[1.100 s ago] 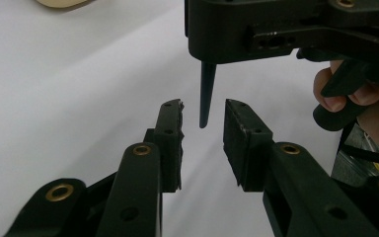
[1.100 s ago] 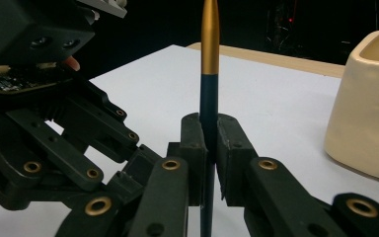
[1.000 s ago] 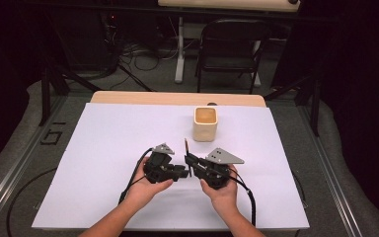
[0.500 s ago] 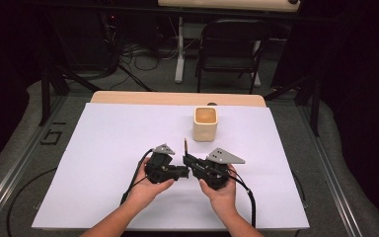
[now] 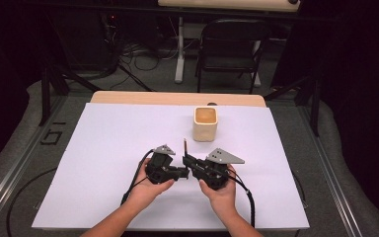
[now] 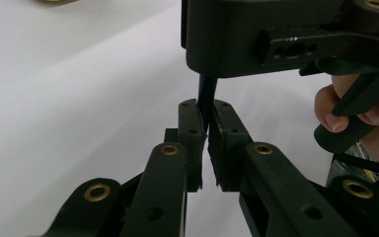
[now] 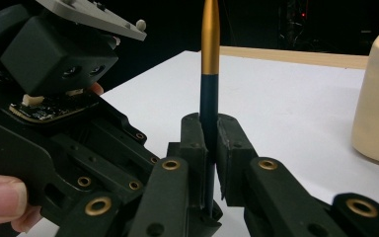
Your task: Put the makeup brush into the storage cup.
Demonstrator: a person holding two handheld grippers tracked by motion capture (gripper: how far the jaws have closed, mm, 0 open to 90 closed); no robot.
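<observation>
I hold a black-and-gold pen upright near the table's front edge, my right gripper and left gripper both clamped on it, probably to pass it across; the cup waits behind.

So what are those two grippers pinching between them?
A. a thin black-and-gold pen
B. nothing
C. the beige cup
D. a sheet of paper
A: in the right gripper view the pen stands upright between shut jaws, and the left gripper grips its dark shaft too; the cup stands apart.
</observation>
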